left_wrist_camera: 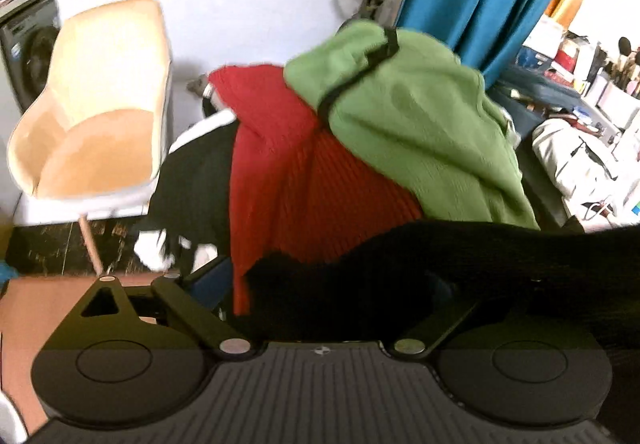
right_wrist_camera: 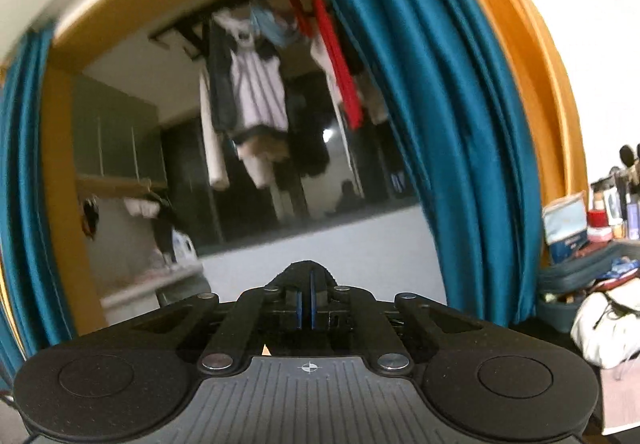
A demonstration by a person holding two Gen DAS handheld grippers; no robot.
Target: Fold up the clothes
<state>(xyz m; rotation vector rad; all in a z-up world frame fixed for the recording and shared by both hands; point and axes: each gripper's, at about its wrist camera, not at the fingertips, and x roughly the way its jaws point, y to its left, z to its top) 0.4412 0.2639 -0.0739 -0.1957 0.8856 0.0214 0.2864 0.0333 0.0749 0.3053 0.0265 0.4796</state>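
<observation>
The right gripper (right_wrist_camera: 307, 298) is pinching its fingers together on a fold of black knit (right_wrist_camera: 306, 268), lifting it level, likely to shake the black garment (left_wrist_camera: 460, 276) out for folding. The left gripper (left_wrist_camera: 320, 320) is standing wide apart beneath that dark, ribbed cloth, which is draping toward 3 o'clock.

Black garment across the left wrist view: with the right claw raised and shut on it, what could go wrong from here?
1. The right claw pinches only a small fold of the black garment; it could slip out.
2. The left claw is open, the cloth draped over it ungripped, so that end may sag.
3. The dangling cloth could drag the green garment or red garment off the pile.
</observation>
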